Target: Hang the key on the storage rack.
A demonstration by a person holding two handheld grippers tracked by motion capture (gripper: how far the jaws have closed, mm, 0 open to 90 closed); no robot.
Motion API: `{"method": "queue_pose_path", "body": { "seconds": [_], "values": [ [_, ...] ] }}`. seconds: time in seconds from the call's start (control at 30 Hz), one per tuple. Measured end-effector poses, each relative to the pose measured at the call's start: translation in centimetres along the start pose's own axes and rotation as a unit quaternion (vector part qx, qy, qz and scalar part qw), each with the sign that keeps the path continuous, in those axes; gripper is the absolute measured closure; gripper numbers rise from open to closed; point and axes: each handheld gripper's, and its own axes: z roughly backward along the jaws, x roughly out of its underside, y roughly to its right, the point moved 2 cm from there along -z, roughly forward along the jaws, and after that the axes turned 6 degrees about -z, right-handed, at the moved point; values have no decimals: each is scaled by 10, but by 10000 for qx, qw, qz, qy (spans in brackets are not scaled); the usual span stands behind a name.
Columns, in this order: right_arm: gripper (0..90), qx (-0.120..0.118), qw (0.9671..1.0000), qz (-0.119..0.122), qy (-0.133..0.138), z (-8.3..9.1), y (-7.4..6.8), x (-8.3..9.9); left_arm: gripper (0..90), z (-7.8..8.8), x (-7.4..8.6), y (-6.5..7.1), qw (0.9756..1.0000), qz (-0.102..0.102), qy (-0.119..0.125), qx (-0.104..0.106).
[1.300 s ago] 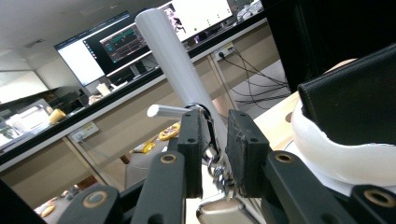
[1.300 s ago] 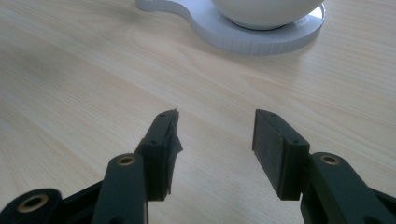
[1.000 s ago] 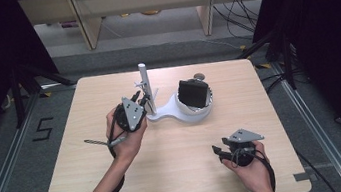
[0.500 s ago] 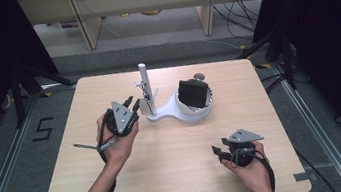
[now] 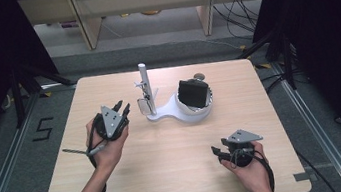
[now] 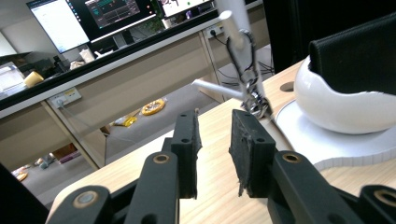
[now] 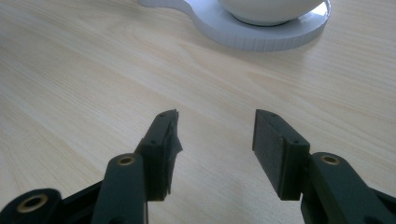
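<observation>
From the high view, a white stand sits a little behind the centre of the table. It has a flat base, a thin upright post on its left end and a round white cup holding a black block on its right end. A small wire-and-metal piece hangs on the post. The left tool hovers just left of the post, pointing at it, its jaws slightly apart with nothing between them; they have just been opening. The right tool rests near the table's front edge, well apart from the stand, jaws apart and empty.

In the left gripper view, the post rises just beyond the jaw tips, with the metal piece dangling beside it. That piece looks light, thin and springy, probably easy to bend or knock off; a gentle pinch low on its body seems safest. The post looks stiff but slender.

In the right gripper view, the jaws stand wide over bare wood, with the stand's base ahead.
</observation>
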Motion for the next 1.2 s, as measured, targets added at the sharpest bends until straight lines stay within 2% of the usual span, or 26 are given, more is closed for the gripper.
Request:
{"method": "queue_pose_path", "body": {
  "seconds": [0.03, 0.27, 0.3, 0.37, 0.77, 0.97, 1.13, 1.2],
  "values": [
    [514, -37, 10000, -63, -67, 0, -1, 0, 704, 1, 1, -1, 10000, -12, -2, -15],
    [512, -35, 10000, -49, -31, 0, -1, 0, 692, 13, 13, -14, 9999, -43, -90, -80],
    [512, 29, 10000, -4, -24, 0, 0, 0, 692, 15, 15, -15, 9999, -28, -110, -83],
    [512, -35, 10000, -29, 29, -2, -1, 0, 689, 19, 20, -18, 9998, 12, -140, -107],
    [510, 14, 10000, -14, -32, 0, -1, 0, 672, 45, 52, -27, 9988, 305, -354, -155],
    [507, -7, 10000, -21, -13, 0, -1, 1, 651, 60, 70, -27, 9973, 543, -483, -79],
    [504, 34, 10000, -34, -25, 0, 0, 2, 623, 74, 98, -20, 9947, 795, -656, 52],
    [503, -10, 9999, -103, -80, -1, 0, 3, 620, 78, 108, -17, 9928, 949, -724, 103]
  ]
}}
